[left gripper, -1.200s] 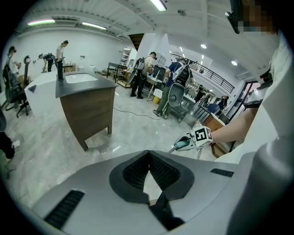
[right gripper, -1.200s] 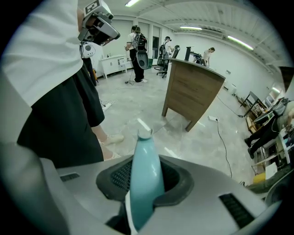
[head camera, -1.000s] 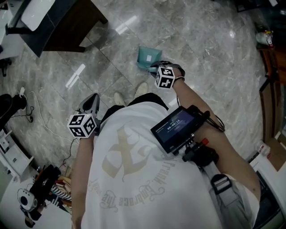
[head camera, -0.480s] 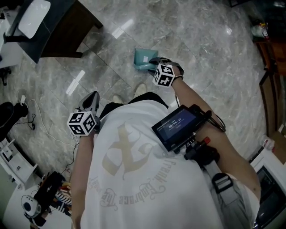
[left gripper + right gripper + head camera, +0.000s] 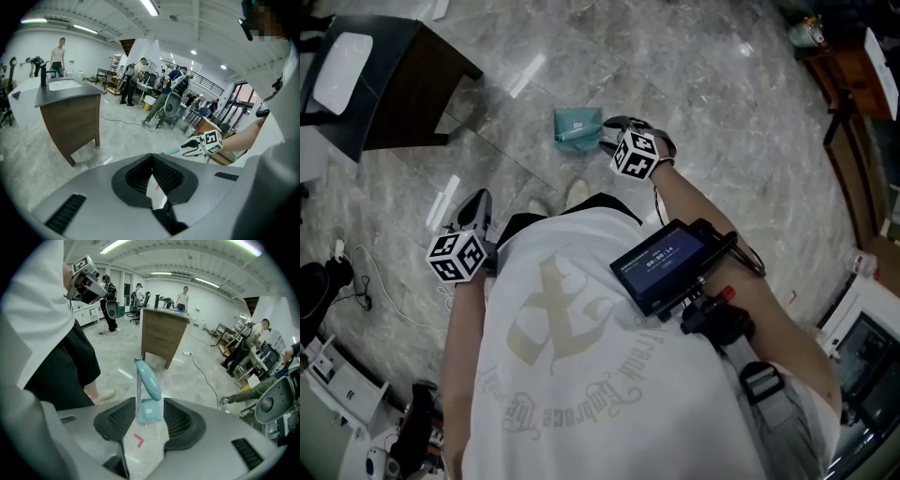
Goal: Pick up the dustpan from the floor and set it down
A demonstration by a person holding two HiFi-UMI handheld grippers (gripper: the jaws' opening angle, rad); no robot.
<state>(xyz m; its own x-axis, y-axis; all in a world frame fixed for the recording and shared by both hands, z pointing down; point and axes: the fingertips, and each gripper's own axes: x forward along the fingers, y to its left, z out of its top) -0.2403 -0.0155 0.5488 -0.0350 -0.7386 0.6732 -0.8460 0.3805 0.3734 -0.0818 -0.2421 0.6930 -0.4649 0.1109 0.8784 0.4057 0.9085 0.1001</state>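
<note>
Right gripper (image 5: 609,134) has drawn slightly back from the teal dustpan (image 5: 576,128), its jaws just opened wide and its pads clear of it. Resting on the floor (image 5: 712,112), the dustpan has its handle partly hidden behind that gripper from overhead. Left gripper (image 5: 476,208) is closed and empty.

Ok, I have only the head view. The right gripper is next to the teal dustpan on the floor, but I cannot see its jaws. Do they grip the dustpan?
Observer: It seems not. In the right gripper view the right gripper has its jaws apart, and they have just been opening. The dustpan shows in the gap between them, but they do not seem to press on it.
Operator: And the left gripper, does it carry something?
Observer: Nothing. In the left gripper view the left gripper has its jaw tips together, with no object between them.
</note>
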